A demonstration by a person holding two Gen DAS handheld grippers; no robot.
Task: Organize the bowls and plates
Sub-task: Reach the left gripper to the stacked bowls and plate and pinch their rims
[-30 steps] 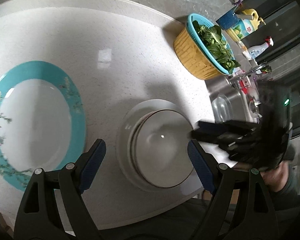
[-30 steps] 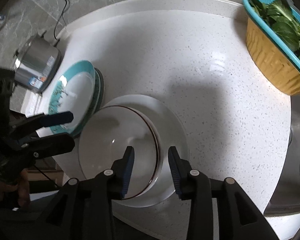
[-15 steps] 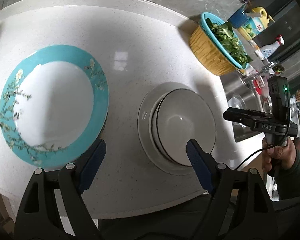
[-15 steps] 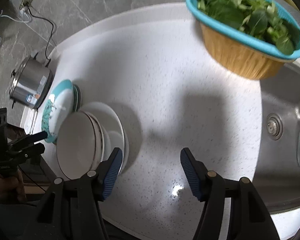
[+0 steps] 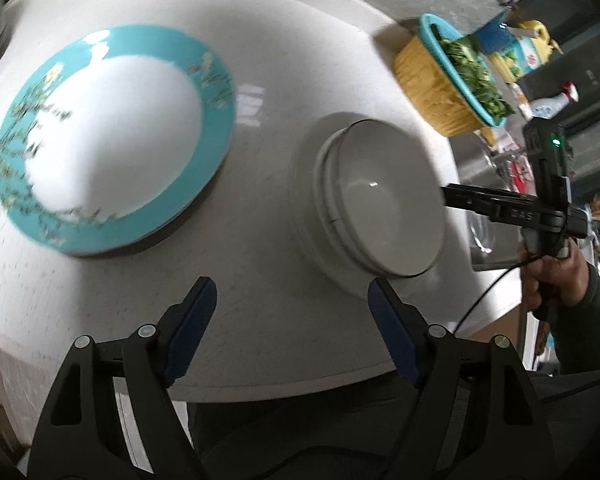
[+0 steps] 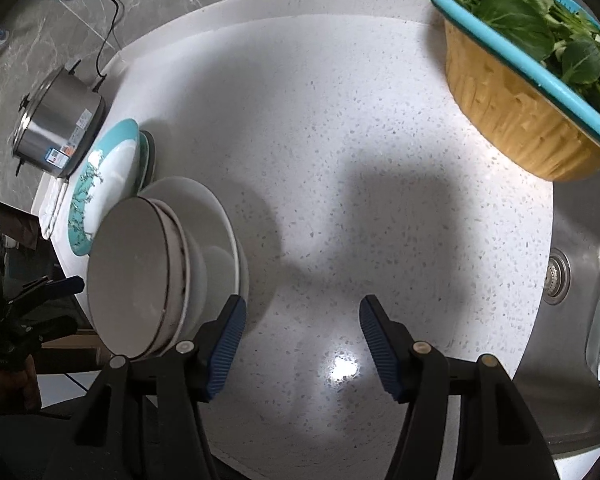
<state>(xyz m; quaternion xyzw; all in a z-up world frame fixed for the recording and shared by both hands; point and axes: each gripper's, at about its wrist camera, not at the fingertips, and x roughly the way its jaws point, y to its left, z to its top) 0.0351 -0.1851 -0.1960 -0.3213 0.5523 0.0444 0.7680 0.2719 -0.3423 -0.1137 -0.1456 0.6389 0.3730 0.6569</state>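
Observation:
A stack of white bowls [image 5: 384, 208] sits on a white plate [image 5: 312, 236] near the counter's front edge; the bowls [image 6: 140, 280] and plate [image 6: 216, 216] also show at the left of the right wrist view. A teal-rimmed flowered plate [image 5: 112, 136] lies to their left, stacked on another [image 6: 96, 184]. My left gripper [image 5: 292, 304] is open and empty, in front of the gap between the plates. My right gripper [image 6: 300, 328] is open and empty over bare counter right of the bowls; it also shows in the left wrist view [image 5: 460, 196].
A yellow basket with a teal strainer of greens [image 6: 532, 68] stands at the back right. A steel sink [image 6: 580, 280] lies to the right. A steel pot [image 6: 56, 124] stands behind the teal plates. Bottles [image 5: 528, 52] stand beyond the basket.
My right gripper opened and drew back right, off the bowl stack. My left gripper pulled back and away, so both plates now lie farther ahead.

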